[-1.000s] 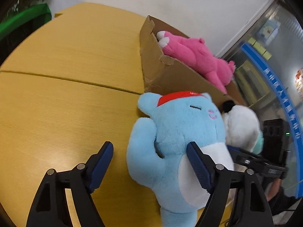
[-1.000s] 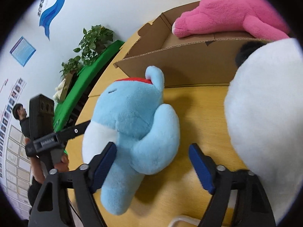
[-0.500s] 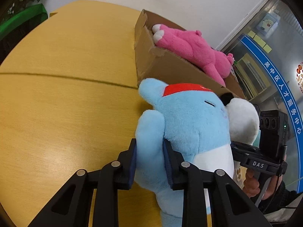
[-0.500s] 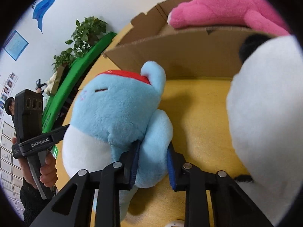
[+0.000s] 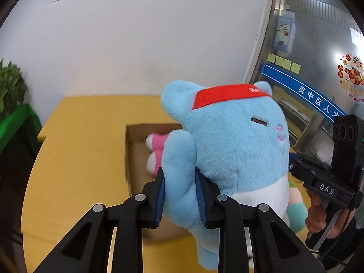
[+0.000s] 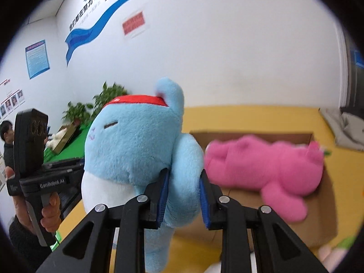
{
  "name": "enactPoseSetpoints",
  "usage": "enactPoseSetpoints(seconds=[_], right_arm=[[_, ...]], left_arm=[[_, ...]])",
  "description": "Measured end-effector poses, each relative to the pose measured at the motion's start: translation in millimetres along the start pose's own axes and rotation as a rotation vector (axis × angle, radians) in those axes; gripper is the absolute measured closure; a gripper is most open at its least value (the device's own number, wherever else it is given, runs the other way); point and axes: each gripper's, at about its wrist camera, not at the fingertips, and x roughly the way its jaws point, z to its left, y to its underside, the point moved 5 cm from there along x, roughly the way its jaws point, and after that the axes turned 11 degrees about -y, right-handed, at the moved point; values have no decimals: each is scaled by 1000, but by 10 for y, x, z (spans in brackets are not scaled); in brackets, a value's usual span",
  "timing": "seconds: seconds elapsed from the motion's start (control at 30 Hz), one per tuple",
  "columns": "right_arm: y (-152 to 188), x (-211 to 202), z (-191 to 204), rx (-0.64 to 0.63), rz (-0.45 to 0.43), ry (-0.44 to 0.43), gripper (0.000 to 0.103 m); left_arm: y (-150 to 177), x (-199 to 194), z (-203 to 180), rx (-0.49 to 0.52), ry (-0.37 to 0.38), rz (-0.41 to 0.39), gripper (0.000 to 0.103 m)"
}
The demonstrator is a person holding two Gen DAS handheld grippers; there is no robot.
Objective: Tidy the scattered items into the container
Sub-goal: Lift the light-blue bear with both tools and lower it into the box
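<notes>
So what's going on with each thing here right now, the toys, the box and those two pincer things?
Light blue plush toy with red headband: lifted off the table, upright, held by both arms.
Left tool: shut on one plush arm.
Right tool: shut on the other arm.
Brown cardboard box: open on the yellow table.
Pink plush toy: lying inside the box.

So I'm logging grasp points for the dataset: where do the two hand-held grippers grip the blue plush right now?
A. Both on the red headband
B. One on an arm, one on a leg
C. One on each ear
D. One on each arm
D: the left hand-held gripper pinches one arm of the blue plush, and the right hand-held gripper pinches the other arm, holding the toy up in front of the cardboard box.
</notes>
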Motion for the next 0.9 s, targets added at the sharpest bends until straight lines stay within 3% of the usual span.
enactPoseSetpoints(seconds=[0.1,0.2,0.33,0.47,0.57,0.67,0.73,0.77,0.8,0.83,0.9], right_arm=[[-242,134,-244,13,-32,38,79],[-220,440,-515,56,4,67,79],[157,994,-849,146,150,77,80],[739,1418,-1049,228,381,52,80],[1026,1661,-1019,227,498,47,77],[1073,1705,-998,212,509,70,69],[1059,1624,-1024,223,492,85,64],[1046,1559,-1033,232,475,94,55],[1026,1484,-1021,234,454,110,47],[995,1383,-1011,223,421,134,26],[802,1113,-959,175,329,180,21]], left_arm=[[-152,409,42,8,2,43,77],[-75,901,162,-5,-22,126,77],[230,1412,376,-28,-71,253,78],[537,1694,571,-14,-156,349,79],[627,1742,626,-3,-191,363,79],[624,1702,639,11,-217,345,76],[579,1587,639,9,-247,309,64],[546,1510,634,-1,-252,291,63],[519,1411,620,-13,-251,271,49],[478,1278,586,-25,-253,237,25],[359,987,458,-32,-263,144,5]])
